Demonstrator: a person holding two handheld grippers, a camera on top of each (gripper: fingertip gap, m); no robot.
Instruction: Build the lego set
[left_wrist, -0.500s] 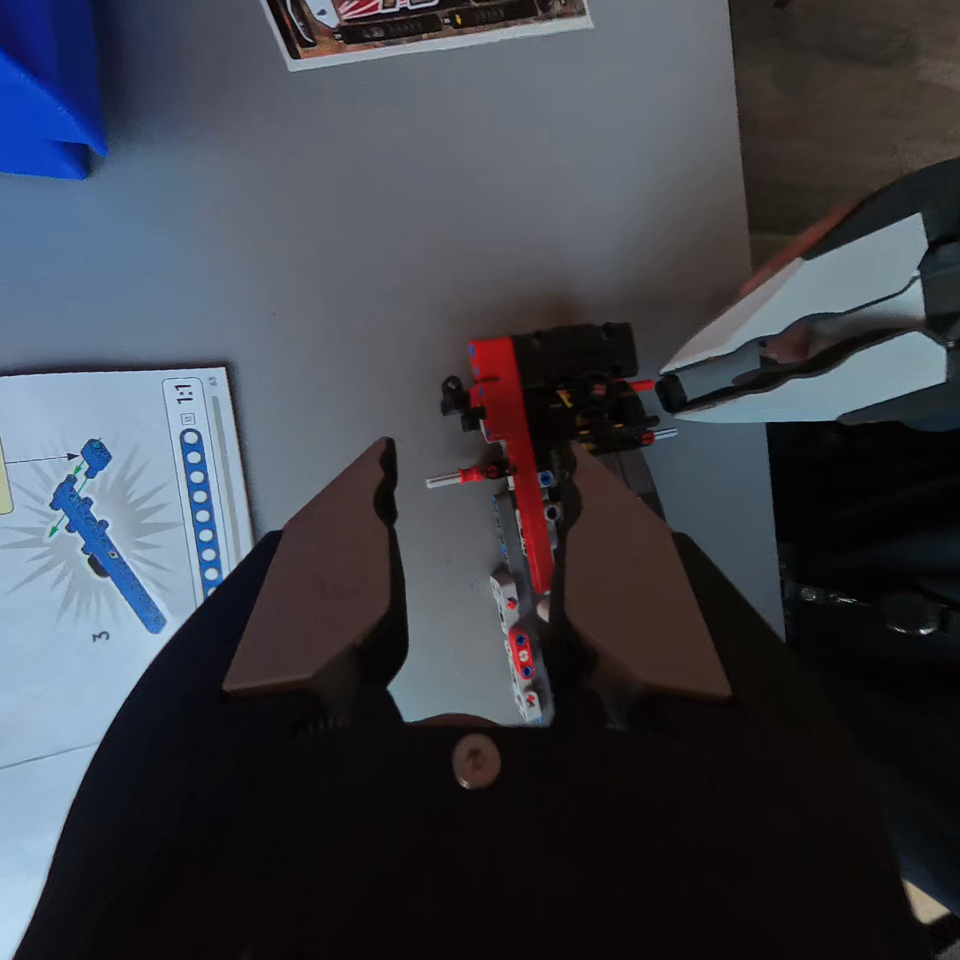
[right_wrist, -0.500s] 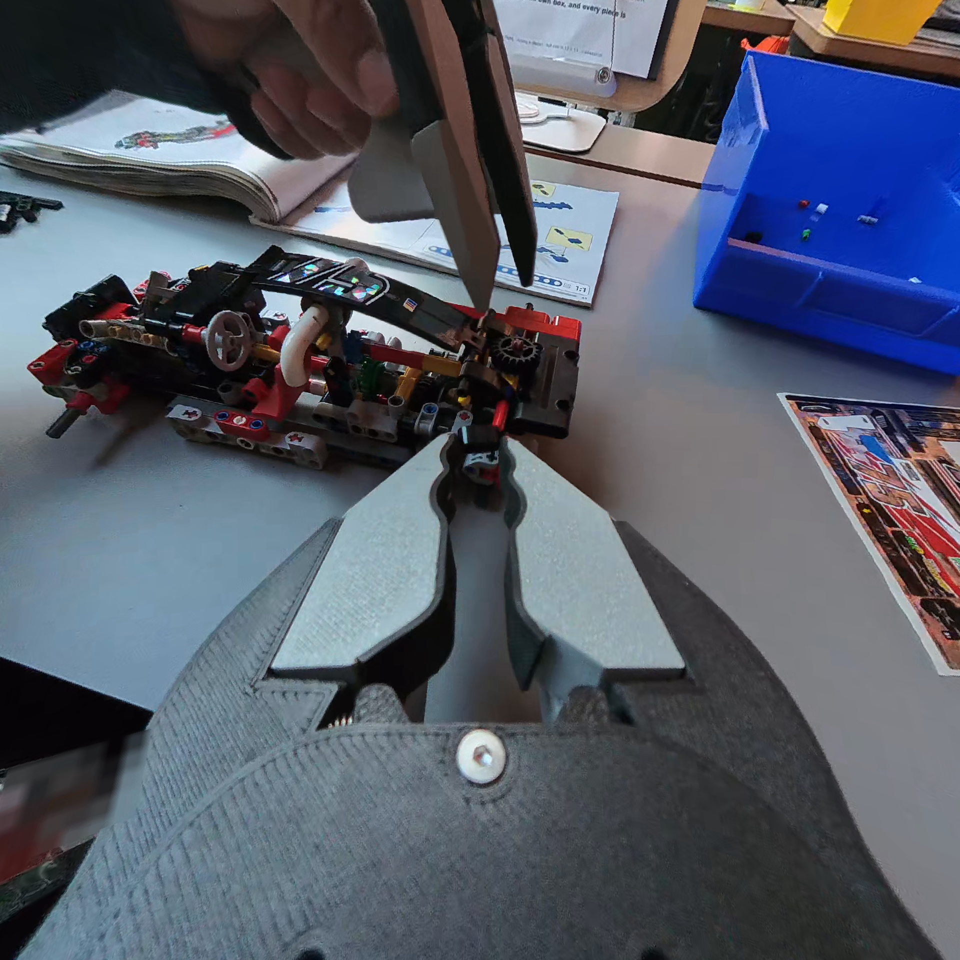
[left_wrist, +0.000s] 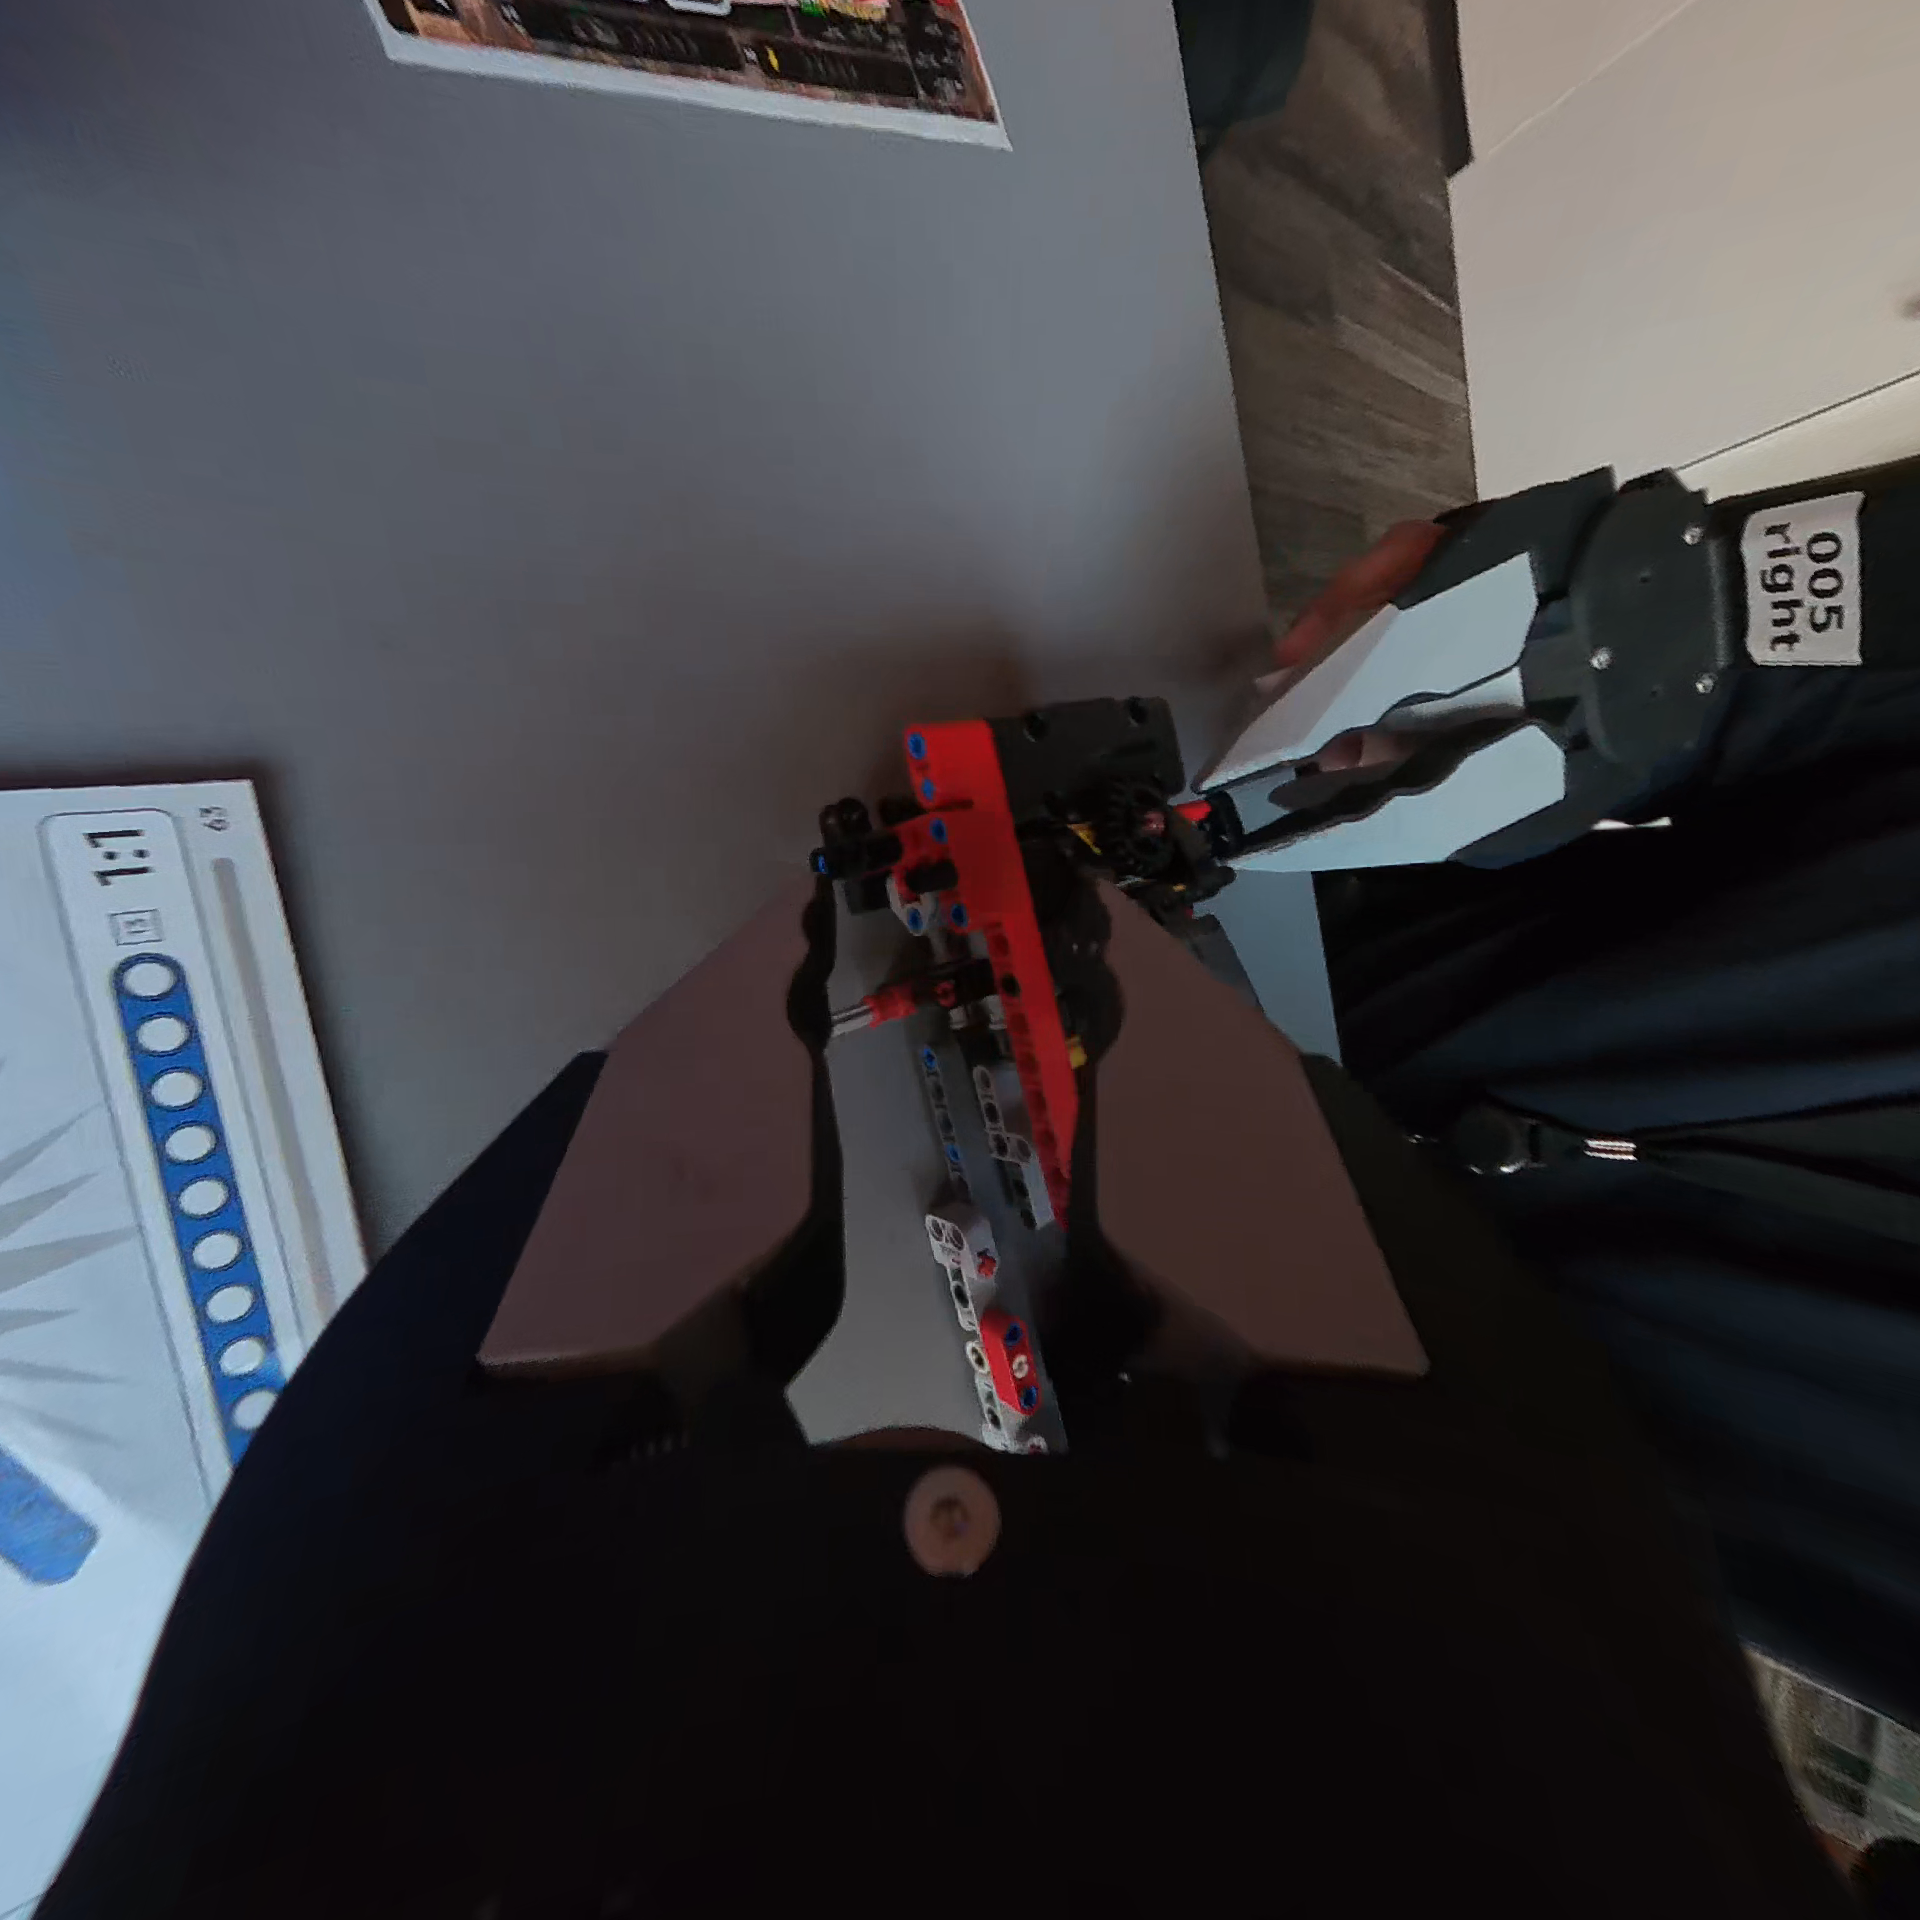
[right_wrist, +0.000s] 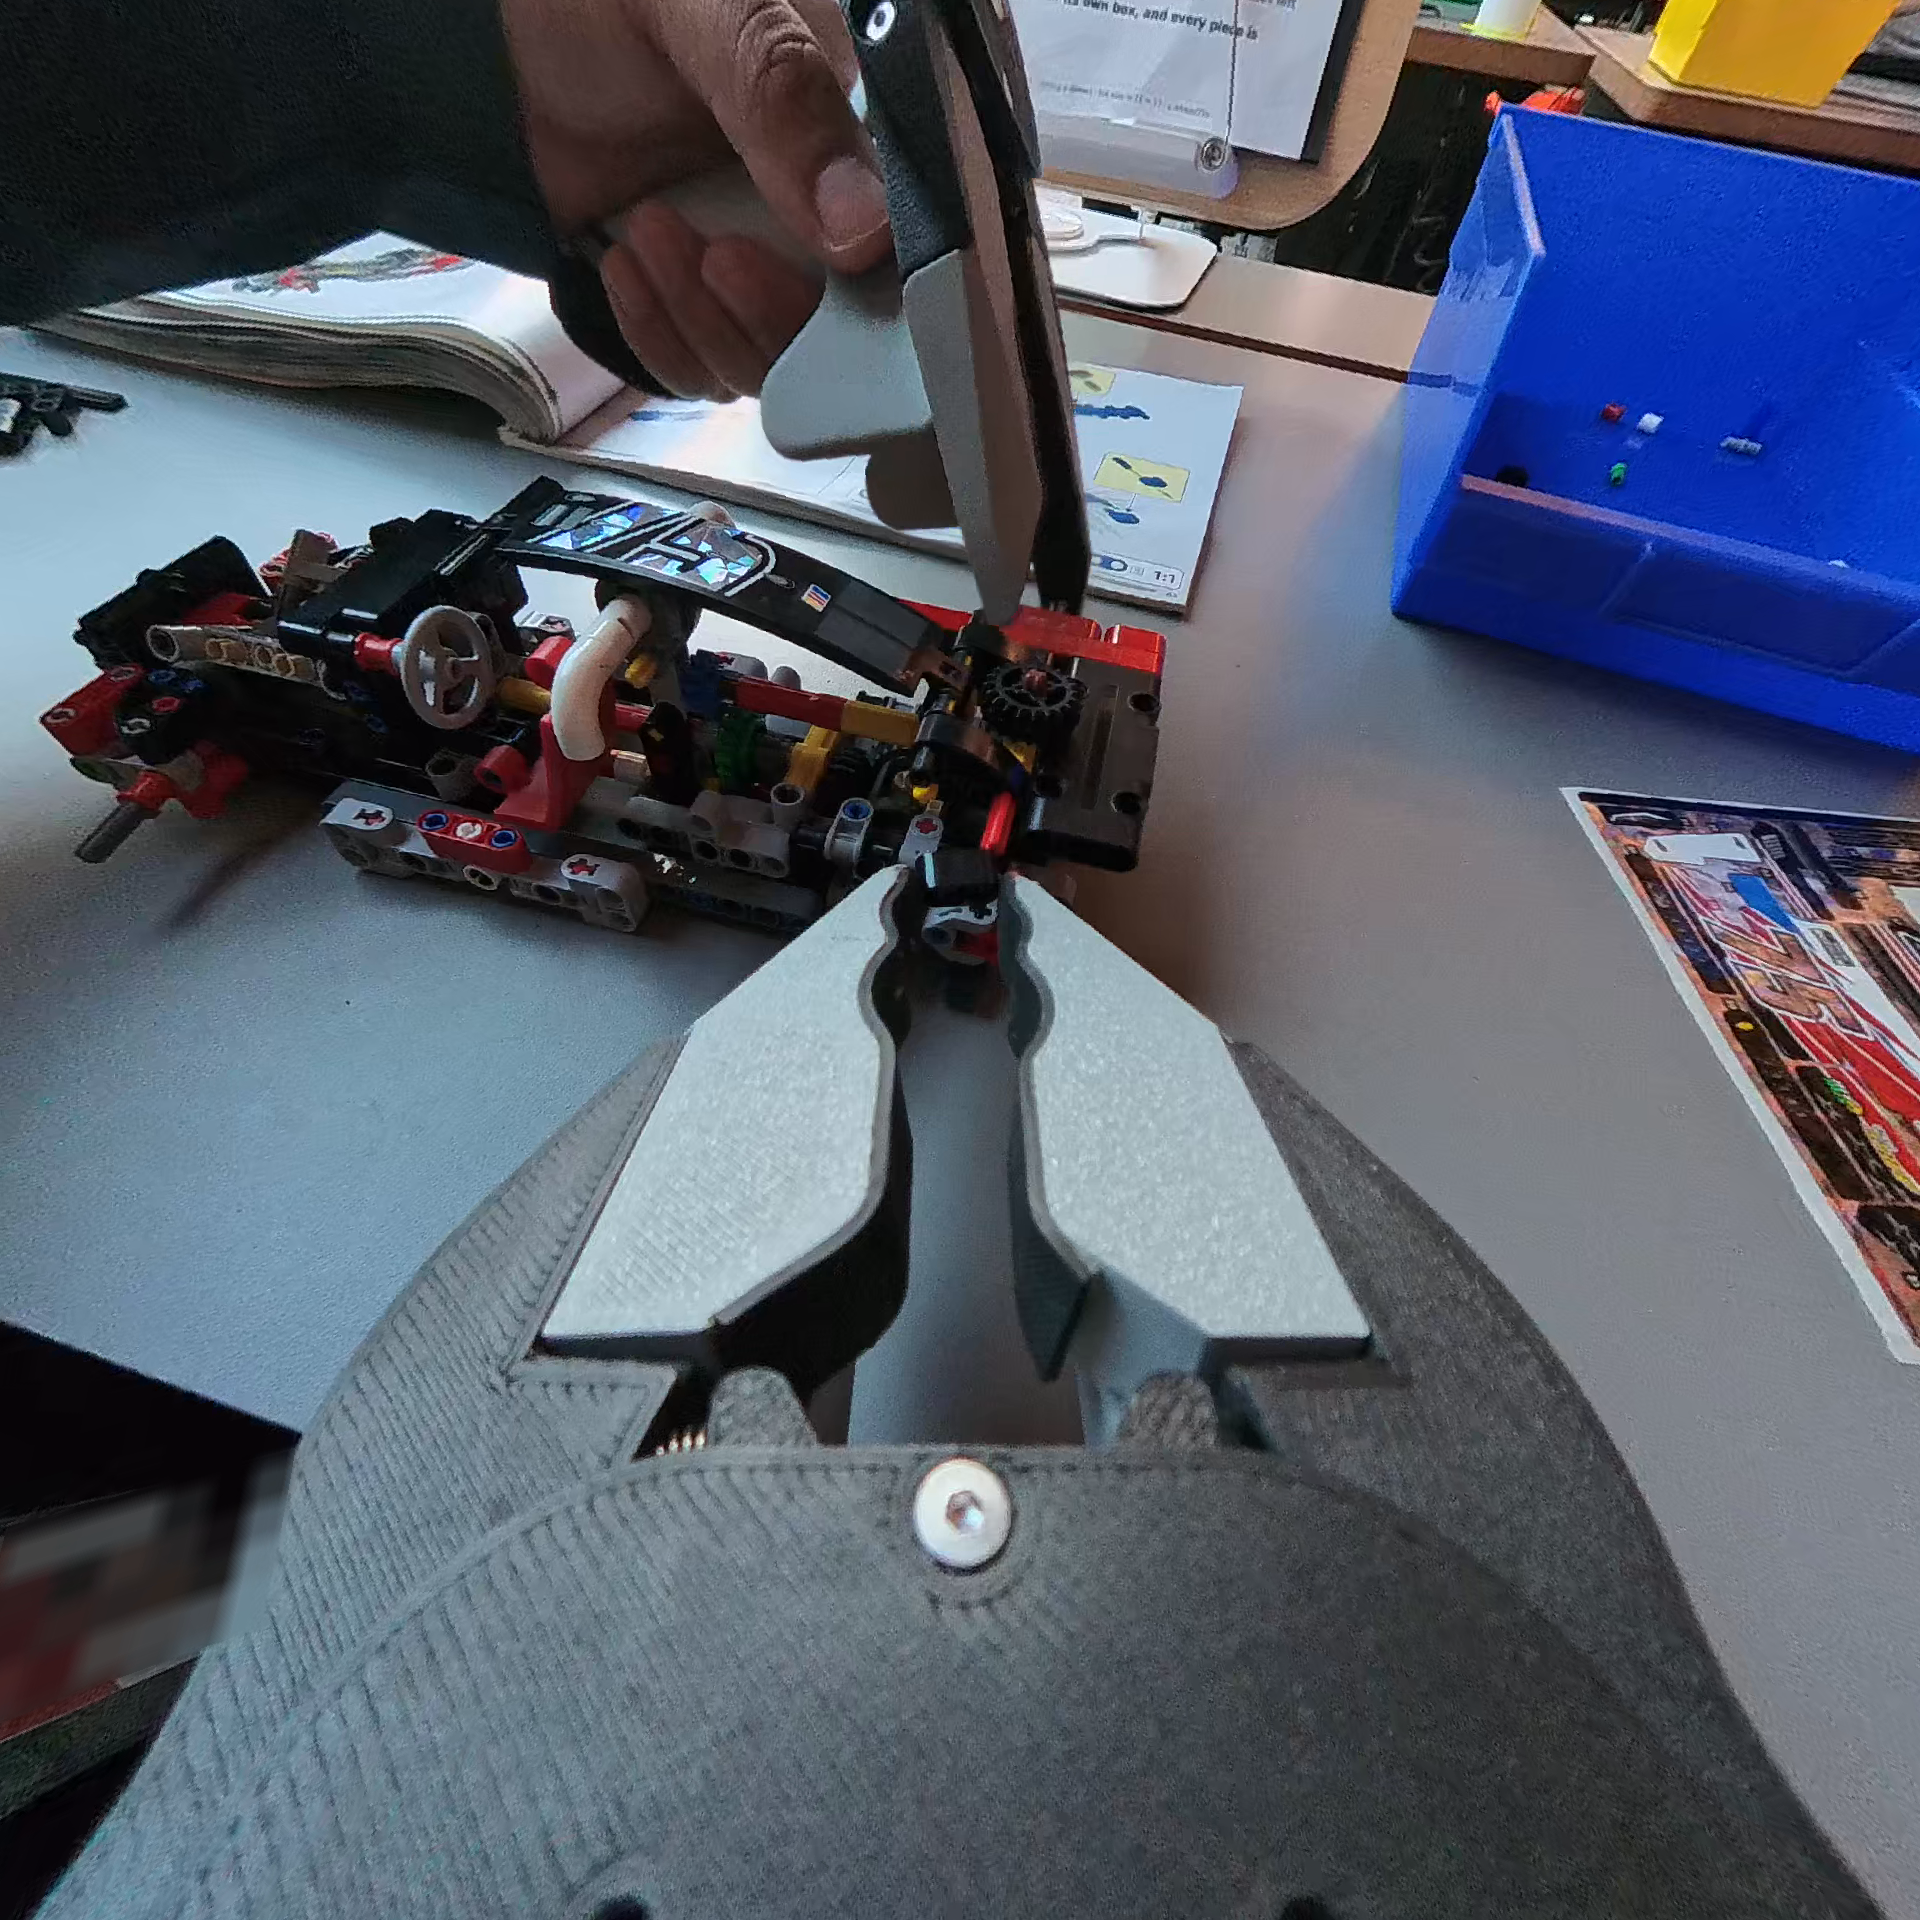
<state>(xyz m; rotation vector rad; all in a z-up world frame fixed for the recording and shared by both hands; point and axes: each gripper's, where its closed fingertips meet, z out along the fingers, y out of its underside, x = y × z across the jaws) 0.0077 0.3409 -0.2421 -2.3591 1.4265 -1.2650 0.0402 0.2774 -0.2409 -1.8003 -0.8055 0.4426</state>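
Grey worktop (right_wrist: 1351, 935) carries an open instruction booklet (right_wrist: 343, 312), a blue bin (right_wrist: 1662, 520) and a printed colour sheet (right_wrist: 1787, 997).

The left gripper (left_wrist: 961, 940) has narrowed: its brown fingers (left_wrist: 717, 1122), spread wide half a second ago, now stand closer about the red beam (left_wrist: 997, 935) of the brick-built car (right_wrist: 623, 707). Its tips have come down onto the car's rear end, and the left finger's tip now sits beside the small red-tipped axle (left_wrist: 883, 1010).
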